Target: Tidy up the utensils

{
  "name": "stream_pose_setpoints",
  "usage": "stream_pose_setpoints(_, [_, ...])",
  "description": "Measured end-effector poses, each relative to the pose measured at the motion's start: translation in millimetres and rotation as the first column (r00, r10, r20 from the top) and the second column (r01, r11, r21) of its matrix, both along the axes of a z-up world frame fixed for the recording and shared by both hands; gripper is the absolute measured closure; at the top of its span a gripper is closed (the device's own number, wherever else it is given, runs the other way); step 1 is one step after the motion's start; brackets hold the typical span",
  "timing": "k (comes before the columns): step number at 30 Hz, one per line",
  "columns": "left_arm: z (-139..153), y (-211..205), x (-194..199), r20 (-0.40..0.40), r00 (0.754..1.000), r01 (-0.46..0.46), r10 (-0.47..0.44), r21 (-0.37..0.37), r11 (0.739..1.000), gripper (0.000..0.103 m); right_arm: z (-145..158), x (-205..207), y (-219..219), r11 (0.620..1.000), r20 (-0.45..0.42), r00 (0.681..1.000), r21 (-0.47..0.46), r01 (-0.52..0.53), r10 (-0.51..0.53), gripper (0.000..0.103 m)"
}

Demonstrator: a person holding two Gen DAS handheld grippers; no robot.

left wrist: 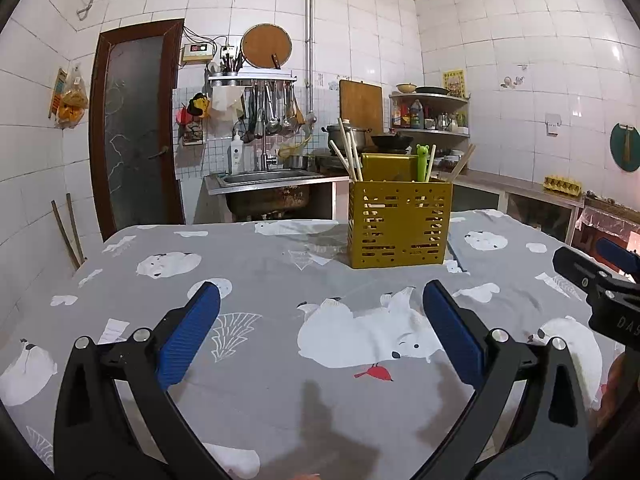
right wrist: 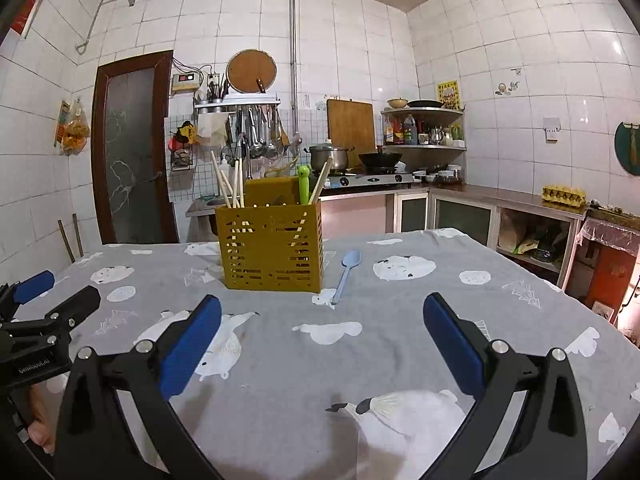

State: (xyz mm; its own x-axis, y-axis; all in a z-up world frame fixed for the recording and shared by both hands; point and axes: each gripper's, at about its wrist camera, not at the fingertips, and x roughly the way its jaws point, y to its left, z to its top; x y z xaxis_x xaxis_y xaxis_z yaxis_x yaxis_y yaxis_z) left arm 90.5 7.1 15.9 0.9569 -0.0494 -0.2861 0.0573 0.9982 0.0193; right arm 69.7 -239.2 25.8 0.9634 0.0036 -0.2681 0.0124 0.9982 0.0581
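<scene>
A worktop (right wrist: 400, 360) covered in a grey cloth printed with white polar bears fills both views, in a white-tiled kitchen. On the far left, the left gripper (left wrist: 320, 332) hovers low over the cloth, its blue-padded fingers (left wrist: 188, 340) spread wide and holding nothing. Moving right, a mustard-yellow perforated plastic utensil holder (right wrist: 272, 248) stands upright near the middle of the worktop. It already holds several pale wooden chopsticks (right wrist: 232, 184) leaning at angles and a green plastic utensil with a frog-shaped top (right wrist: 304, 184). Just right of the holder, apart from it, a pale blue plastic spoon (right wrist: 346, 276) lies flat on the cloth, bowl pointing away towards the stove; the left view does not show it. Furthest right, the right gripper (right wrist: 322, 332) is likewise spread wide and empty, aimed roughly at the gap between holder and spoon

The spoon appears to be the last loose item, so the step in hand is likely reaching for it. The next move would call for the right gripper to lower over the thin handle, pinch it, then lift and tip the spoon upright into the holder
</scene>
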Motion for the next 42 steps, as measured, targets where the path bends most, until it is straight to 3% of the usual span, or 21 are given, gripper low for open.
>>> stream_pose_setpoints(42, [3,1,-4,0.008,1.000,0.003,-0.003,-0.005,1.000,0.005,0,-10,12,0.998,0.039,0.999,-0.060,0.026,-0.024,0.004])
